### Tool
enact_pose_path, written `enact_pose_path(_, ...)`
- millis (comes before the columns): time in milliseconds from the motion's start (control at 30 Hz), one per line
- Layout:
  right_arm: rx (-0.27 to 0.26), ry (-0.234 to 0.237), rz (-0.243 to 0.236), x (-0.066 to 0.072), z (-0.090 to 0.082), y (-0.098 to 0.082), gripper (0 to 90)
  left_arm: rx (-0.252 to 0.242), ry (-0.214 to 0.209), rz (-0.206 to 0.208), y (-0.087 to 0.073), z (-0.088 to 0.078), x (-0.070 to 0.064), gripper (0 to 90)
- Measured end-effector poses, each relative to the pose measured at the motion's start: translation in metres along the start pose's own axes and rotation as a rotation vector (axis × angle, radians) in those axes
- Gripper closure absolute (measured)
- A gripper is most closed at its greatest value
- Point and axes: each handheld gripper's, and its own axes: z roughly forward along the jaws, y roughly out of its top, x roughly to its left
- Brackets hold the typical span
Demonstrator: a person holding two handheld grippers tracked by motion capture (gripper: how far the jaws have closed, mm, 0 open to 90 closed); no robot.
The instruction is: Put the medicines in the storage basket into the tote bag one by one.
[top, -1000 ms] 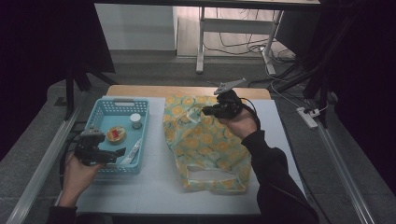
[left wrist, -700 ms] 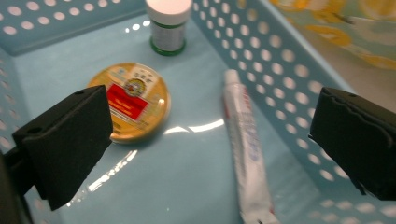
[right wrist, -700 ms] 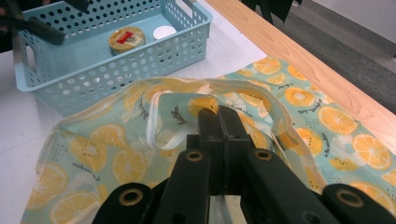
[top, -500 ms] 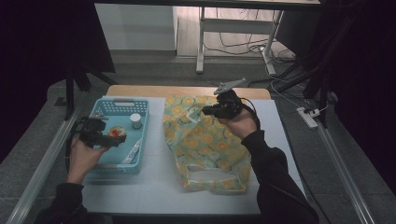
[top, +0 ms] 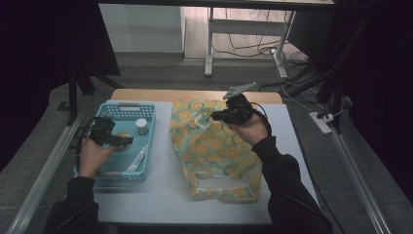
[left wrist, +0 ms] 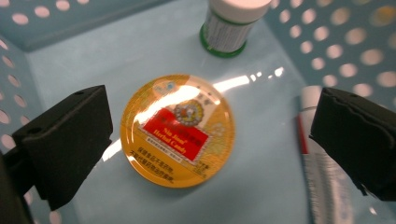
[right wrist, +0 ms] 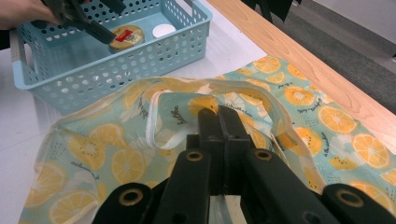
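Left claw (left wrist: 210, 140) straddles candy tin (left wrist: 178, 130), jaws apart.

Dim room, dark edges, glare on candy tin (left wrist: 177, 130), slight blur

The right claw (right wrist: 218, 116) had its two black jaws pressed together, pinching the rim of the lemon-print bag (right wrist: 116, 158) — the fabric edge lifted just ahead of them. Beyond, on the white tabletop (right wrist: 18, 126), sat a blue perforated basket (right wrist: 116, 58) holding a round yellow tin (right wrist: 126, 35) and a white-capped bottle (right wrist: 163, 30) — the left claw (right wrist: 105, 35) reached in at the tin.
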Motion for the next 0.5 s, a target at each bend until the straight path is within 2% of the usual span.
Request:
enact_pose_path(267,0.001,0.001,0.0,0.0,0.0,0.0,89.9,0.107,0.008,-0.018,0.003,0.02,0.008,0.0)
enact_pose_path(500,0.005,0.007,-0.001,0.0,0.001,-0.001,89.9,0.188,0.039,-0.02,0.008,0.03,0.007,0.0)
